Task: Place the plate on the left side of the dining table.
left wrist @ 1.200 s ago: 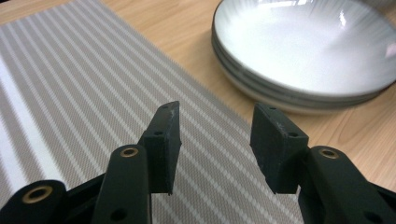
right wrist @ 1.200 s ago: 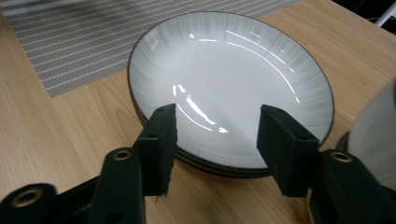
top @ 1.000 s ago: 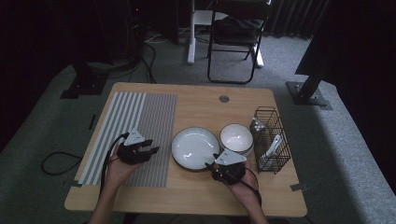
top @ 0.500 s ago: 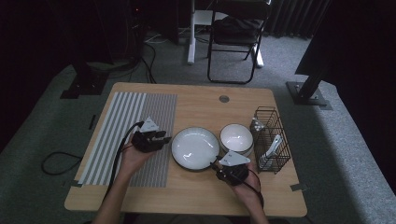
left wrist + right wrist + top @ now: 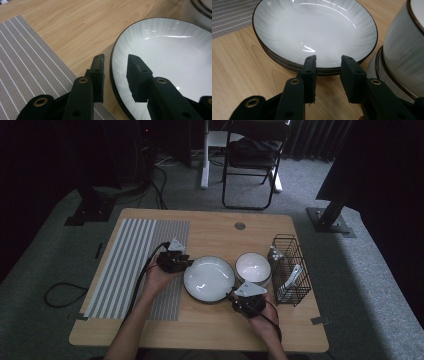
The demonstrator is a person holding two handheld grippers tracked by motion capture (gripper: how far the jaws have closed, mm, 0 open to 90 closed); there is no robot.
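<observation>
A stack of white plates with dark rims sits mid-table. My left gripper is at its left edge. In the left gripper view the top plate's rim passes between the jaws of the left gripper, one outside and one over the white inside. They have just been closing, but gaps remain on both sides. My right gripper is at the stack's near right. In its own view the right gripper points level at the stacked rims, jaws also just narrowed, touching nothing.
Two stacked white bowls stand right of the plates, close beside my right gripper. A black wire basket with cutlery is at the right edge. A striped grey placemat covers the left side.
The left gripper has travelled right, off the placemat, up to the plate stack's left rim. Both grippers' jaws stand narrower than before. The right hand has stayed put.
</observation>
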